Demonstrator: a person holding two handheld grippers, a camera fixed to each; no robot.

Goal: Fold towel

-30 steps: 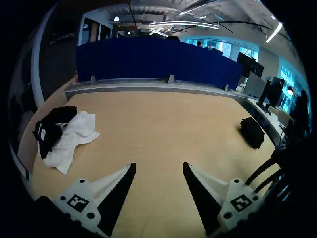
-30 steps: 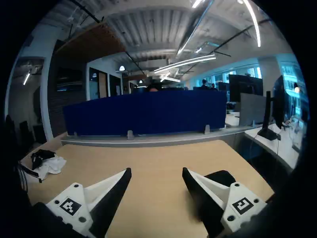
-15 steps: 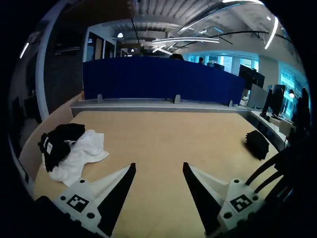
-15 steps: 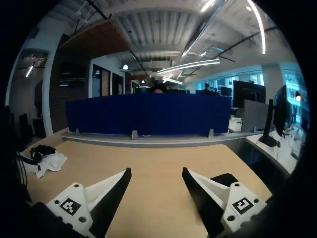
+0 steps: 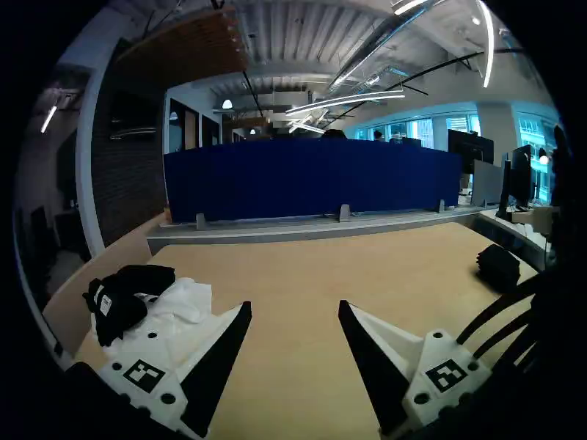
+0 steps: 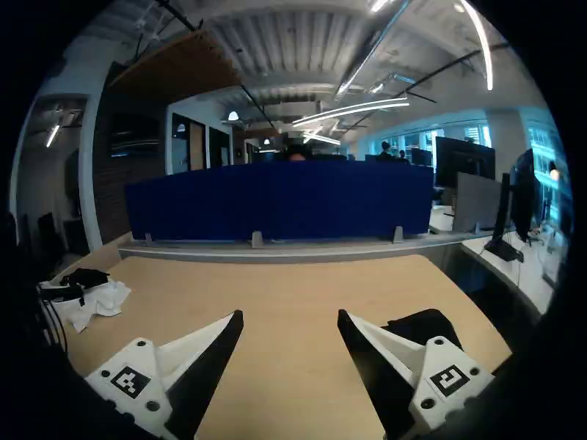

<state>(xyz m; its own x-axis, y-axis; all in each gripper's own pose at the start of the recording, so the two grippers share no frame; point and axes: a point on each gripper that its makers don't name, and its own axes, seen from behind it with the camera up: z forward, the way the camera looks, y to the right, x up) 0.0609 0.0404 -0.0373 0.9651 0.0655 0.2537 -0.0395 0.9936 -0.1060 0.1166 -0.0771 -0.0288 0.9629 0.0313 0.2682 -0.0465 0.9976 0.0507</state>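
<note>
While the left claw point(image 5: 293, 303) and right claw point(image 6: 290, 313) stand apart and empty, facing the blue divider point(image 5: 308, 180): white towel point(image 5: 183, 302), crumpled, partly under black cloth point(image 5: 125, 293), on worktop point(image 5: 330, 271) well short of the divider's left end; folded black stack point(image 5: 499, 265) short of its right end.

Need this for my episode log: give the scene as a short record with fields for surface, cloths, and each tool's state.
surface: light wooden table, blue divider along its far edge
loose pile: white towel crumpled against black towel, left in the left gripper view
other cloth: black folded stack, right in that view
left tool: open, holding nothing
right tool: open, holding nothing
progress: pile untouched by either tool
</note>
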